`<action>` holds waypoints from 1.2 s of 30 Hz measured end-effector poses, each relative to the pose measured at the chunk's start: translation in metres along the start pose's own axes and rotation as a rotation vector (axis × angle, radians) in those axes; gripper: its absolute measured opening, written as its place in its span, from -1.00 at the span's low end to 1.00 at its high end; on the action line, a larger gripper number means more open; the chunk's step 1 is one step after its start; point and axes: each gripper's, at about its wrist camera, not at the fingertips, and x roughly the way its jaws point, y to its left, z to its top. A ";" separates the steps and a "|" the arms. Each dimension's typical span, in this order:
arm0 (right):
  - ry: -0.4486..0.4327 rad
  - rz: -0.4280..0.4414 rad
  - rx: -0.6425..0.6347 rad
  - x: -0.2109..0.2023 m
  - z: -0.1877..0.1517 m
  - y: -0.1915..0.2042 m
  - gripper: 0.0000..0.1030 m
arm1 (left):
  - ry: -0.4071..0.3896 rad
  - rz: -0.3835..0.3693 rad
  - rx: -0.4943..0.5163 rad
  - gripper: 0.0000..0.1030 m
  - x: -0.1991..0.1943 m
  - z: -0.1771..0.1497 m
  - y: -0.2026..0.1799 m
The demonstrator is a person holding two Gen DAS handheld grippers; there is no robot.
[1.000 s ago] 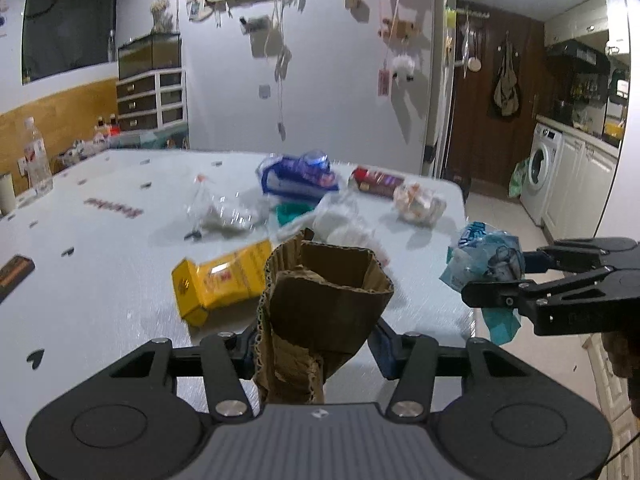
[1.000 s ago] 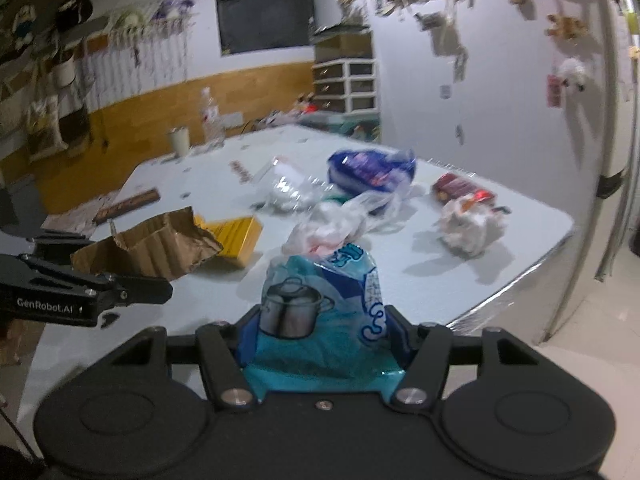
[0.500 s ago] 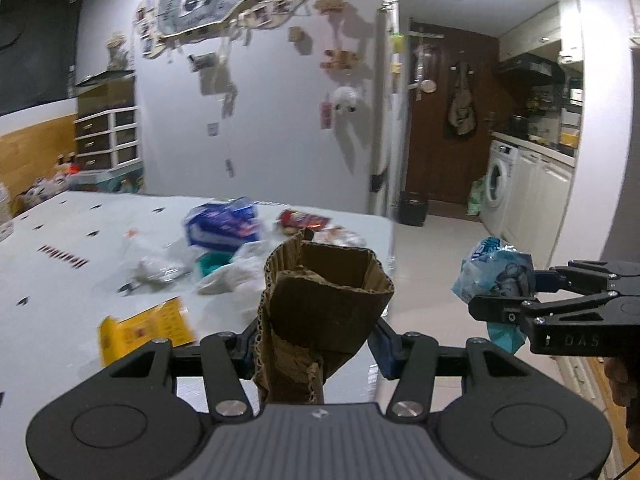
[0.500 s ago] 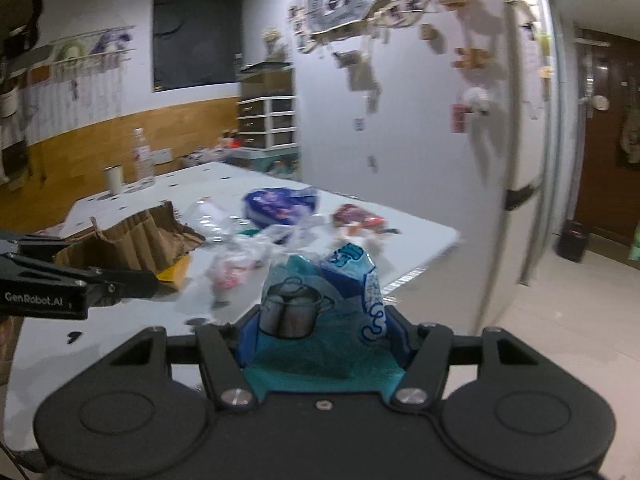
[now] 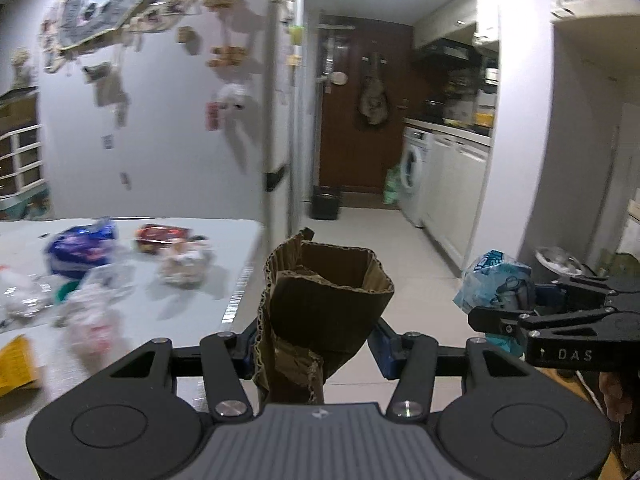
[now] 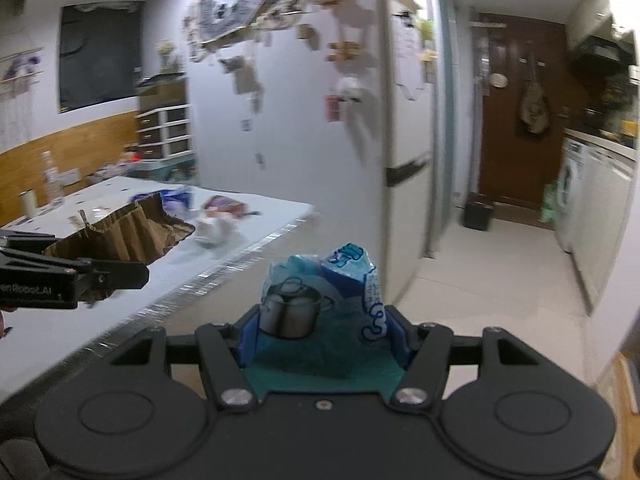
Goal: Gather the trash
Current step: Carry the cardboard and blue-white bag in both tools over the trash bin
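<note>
Cardboard (image 5: 326, 300): crumpled brown corrugated piece, standing upright between the blue pads of the left gripper (image 5: 316, 344); its open top rises above the pads, its lower end runs down to the gripper body.
Left gripper: jaws about half closed, pressed on the cardboard from both sides; held off the table edge, over the floor; seen from the right wrist at far left (image 6: 120, 274) with the cardboard (image 6: 132, 232) sticking out above it.
Blue bag (image 6: 320, 304): crumpled plastic wrapper with a printed pot, wedged between the pads of the right gripper (image 6: 322, 334), top poking above them.
Right gripper: jaws partly closed, clamped on the blue bag; seen from the left wrist at right (image 5: 520, 312), bag (image 5: 494, 280) bunched at its tips, to the right of the left gripper and level with it.
Table (image 5: 192, 312): white, left of both grippers, behind them.
Trash on table: purple packet (image 5: 80, 250), red packet (image 5: 160, 236), crumpled white wrappers (image 5: 184, 262), yellow box (image 5: 16, 364) at the left edge; all blurred.
Fridge (image 5: 276, 120): tall, pale, beyond the table corner; wall beside it carries stuck-on notes and ornaments.
Bin (image 5: 326, 202): small, black, on the floor by the brown door (image 5: 360, 120).
Washer (image 5: 412, 174): white, under the counter on the right.
</note>
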 end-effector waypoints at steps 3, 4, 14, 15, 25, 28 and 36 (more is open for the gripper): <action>0.006 -0.046 0.038 -0.007 -0.010 -0.020 0.24 | 0.016 -0.047 0.017 0.04 0.021 0.000 -0.017; 0.012 -0.062 0.050 -0.007 -0.013 -0.027 0.24 | 0.024 -0.063 0.020 0.04 0.028 0.000 -0.022; 0.117 -0.200 0.141 0.010 -0.056 -0.085 0.24 | 0.133 -0.175 0.041 0.04 0.112 -0.009 -0.063; 0.127 -0.207 0.149 0.012 -0.061 -0.089 0.24 | 0.145 -0.181 0.041 0.04 0.120 -0.011 -0.066; 0.293 -0.263 0.281 0.070 -0.103 -0.138 0.24 | 0.360 -0.216 0.022 0.04 0.227 -0.053 -0.071; 0.337 -0.262 0.291 0.091 -0.114 -0.143 0.24 | 0.453 -0.212 0.016 0.04 0.264 -0.068 -0.069; 0.483 -0.256 0.343 0.156 -0.144 -0.156 0.24 | 0.636 -0.234 -0.035 0.05 0.329 -0.106 -0.063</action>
